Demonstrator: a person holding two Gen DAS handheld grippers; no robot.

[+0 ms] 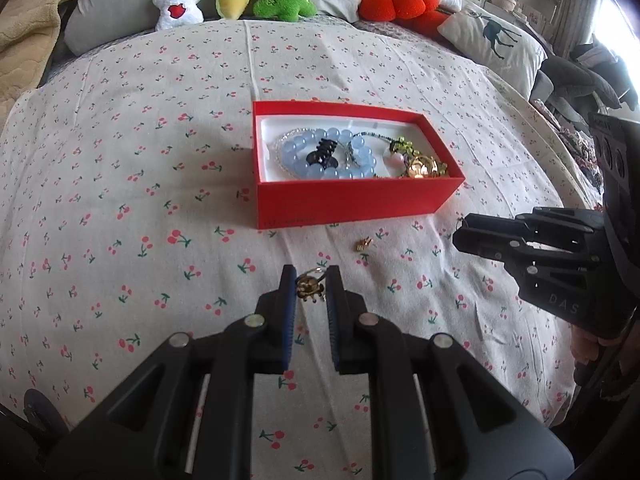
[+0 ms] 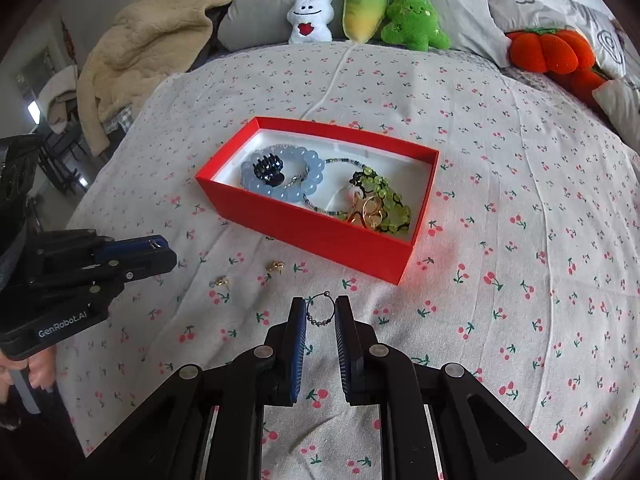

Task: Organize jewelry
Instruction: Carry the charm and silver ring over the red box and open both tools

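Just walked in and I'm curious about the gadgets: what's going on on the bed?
A person is sorting jewelry into a red box on the bed, with a gripper in each hand. The left gripper has its fingers around a gold earring; the right gripper has its fingers around a small wire ring. Whether either is clamped tight is unclear. The box already holds a blue bracelet, a black hair clip and more. Another gold earring lies on the sheet.
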